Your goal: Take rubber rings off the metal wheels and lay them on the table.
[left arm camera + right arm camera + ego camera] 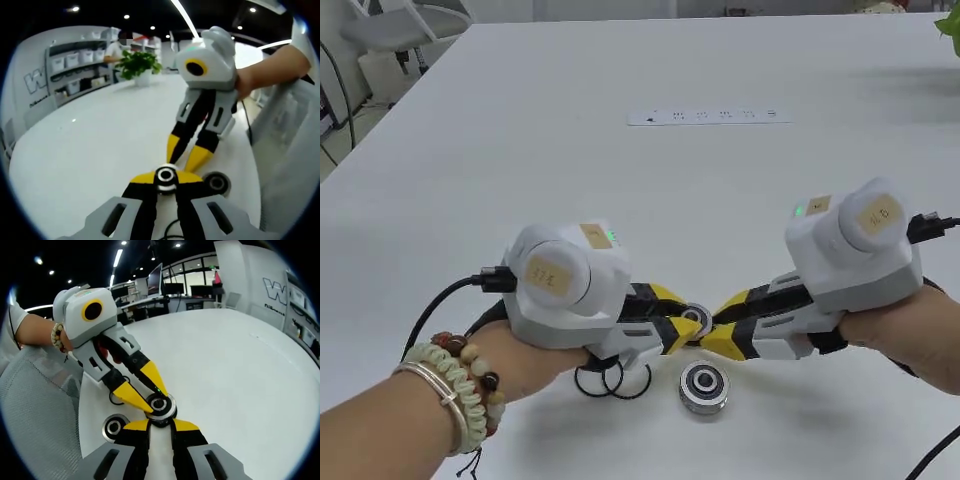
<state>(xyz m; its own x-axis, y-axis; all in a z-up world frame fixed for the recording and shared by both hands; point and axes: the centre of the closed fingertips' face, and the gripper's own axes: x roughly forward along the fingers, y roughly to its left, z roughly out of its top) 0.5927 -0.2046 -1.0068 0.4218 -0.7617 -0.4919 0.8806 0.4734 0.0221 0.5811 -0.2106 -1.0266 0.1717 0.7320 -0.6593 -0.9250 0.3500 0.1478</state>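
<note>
A small metal wheel (695,319) hangs just above the white table (620,190), pinched from both sides. My left gripper (680,331) comes in from the left and is shut on it; in the left gripper view the wheel (166,176) sits between my yellow tips (166,183). Opposite it, my right gripper (716,334) has its tips closed on the wheel's rim (160,405). A second wheel (704,386) with a dark rubber ring lies flat on the table just in front. Loose black rings (611,381) lie under the left gripper.
A white power strip (708,117) lies far back on the table. A chair (405,25) stands beyond the far left corner and a plant (137,65) at the far right. Black cables trail from both grippers toward the front edge.
</note>
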